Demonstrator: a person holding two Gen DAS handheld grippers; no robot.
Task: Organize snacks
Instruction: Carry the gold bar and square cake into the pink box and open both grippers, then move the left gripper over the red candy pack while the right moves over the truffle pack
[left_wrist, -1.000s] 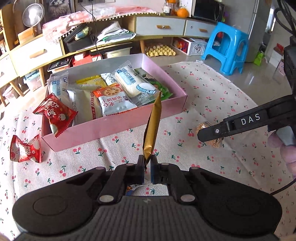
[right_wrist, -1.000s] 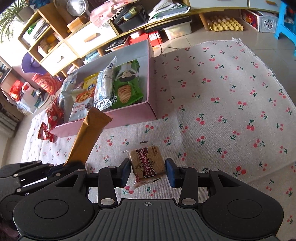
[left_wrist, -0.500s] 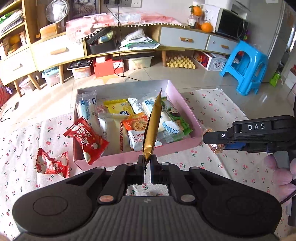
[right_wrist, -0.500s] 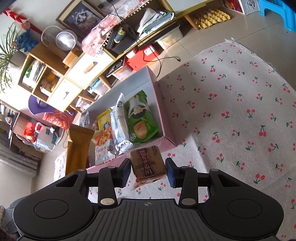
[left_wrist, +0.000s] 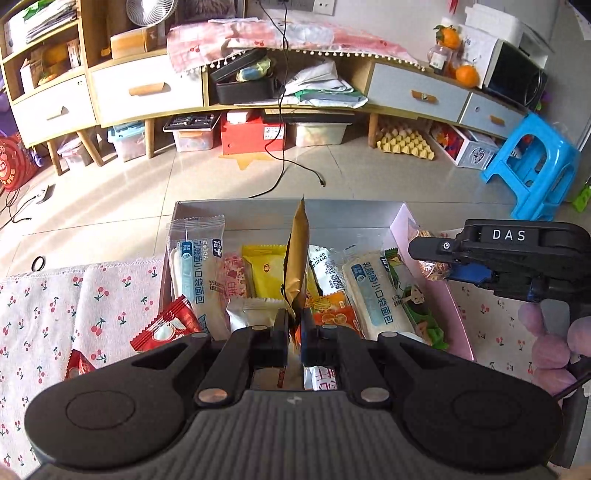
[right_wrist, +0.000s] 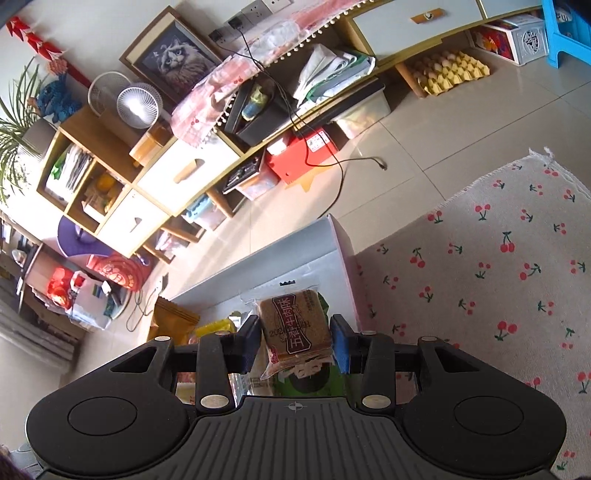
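Observation:
My left gripper is shut on a gold snack packet and holds it upright over the middle of the pink box, which holds several wrapped snacks. My right gripper is shut on a brown square biscuit pack and holds it above the box's right end. The right gripper also shows at the right of the left wrist view, with the pack's wrapper between its jaws. The gold packet shows in the right wrist view too.
Two red candy packets lie at the box's left edge on the cherry-print cloth. The cloth also spreads to the right. Beyond the box are tiled floor, a low cabinet with drawers and a blue stool.
Both grippers have lifted their snacks off the cloth and moved forward to over the box. The right one came from the cloth in front of the box to above its right end.

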